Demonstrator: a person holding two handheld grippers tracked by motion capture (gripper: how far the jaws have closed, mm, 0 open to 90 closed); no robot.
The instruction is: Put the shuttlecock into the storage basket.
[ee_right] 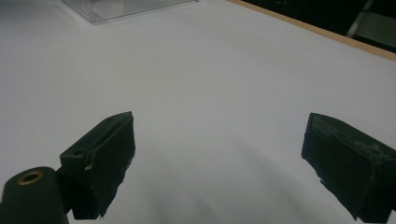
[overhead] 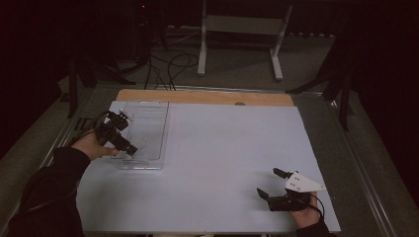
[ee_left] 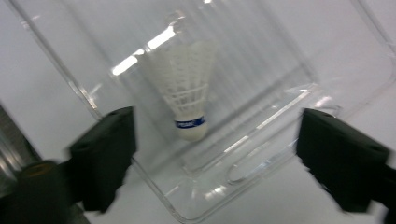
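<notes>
Over the near end of the clear plastic tray (overhead: 143,131), at the left of the pale worktop (overhead: 222,163), the left gripper (overhead: 131,150) hung with its fingers (ee_left: 105,156) spread wide and nothing between them. A white shuttlecock (ee_left: 189,95) lay inside the tray, straight ahead of that gripper and roughly centred between the fingers but farther off, beyond their tips. Its long axis pointed almost at the gripper: the rounded cork nose with a blue band faced the fingers, and the ribbed, meshy plastic skirt flared away. The tray looked hard, smooth and glossy, with low walls and rounded corners. The right gripper (overhead: 272,185) sat well apart on the bare worktop, fingers (ee_right: 100,161) also open, so the left was much nearer.
</notes>
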